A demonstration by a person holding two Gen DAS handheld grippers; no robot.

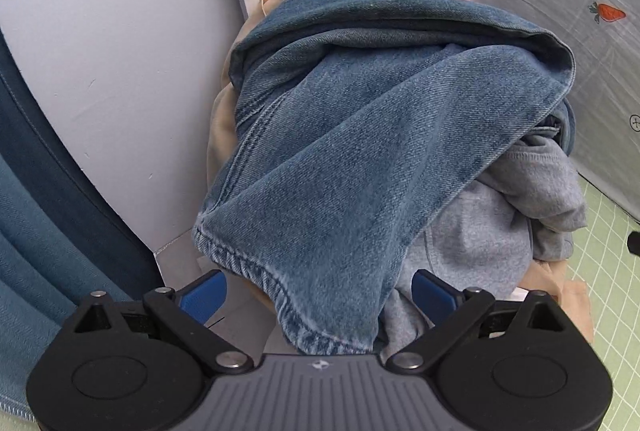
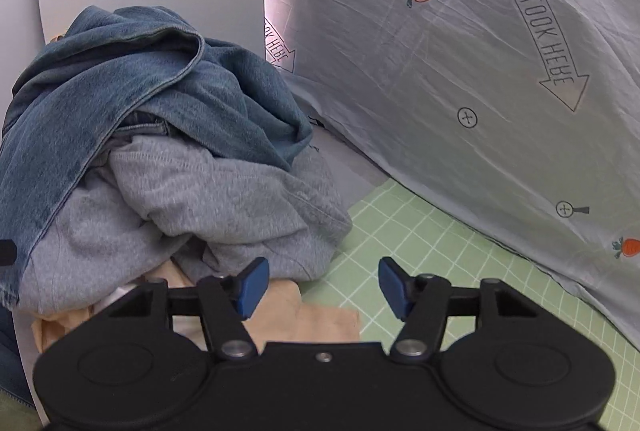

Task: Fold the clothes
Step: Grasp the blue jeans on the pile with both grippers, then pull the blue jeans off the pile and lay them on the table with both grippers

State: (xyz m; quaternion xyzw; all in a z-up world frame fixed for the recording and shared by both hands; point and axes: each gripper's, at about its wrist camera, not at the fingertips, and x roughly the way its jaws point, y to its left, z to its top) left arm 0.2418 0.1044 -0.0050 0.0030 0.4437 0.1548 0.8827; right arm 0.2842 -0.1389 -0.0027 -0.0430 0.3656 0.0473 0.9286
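Green gridded mat (image 2: 420,231) beside a grey printed sheet (image 2: 460,71) holds heaped jeans (image 1: 360,135) over a grey sweatshirt (image 2: 192,199), with the left gripper (image 1: 318,293) and right gripper (image 2: 323,285) both released, near the pile.

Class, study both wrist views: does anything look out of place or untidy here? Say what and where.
Yes. The clothes sit in an unfolded heap: crumpled jeans draped over a bunched grey sweatshirt, with beige cloth poking out underneath onto the green mat. Nothing looks torn or spilled.
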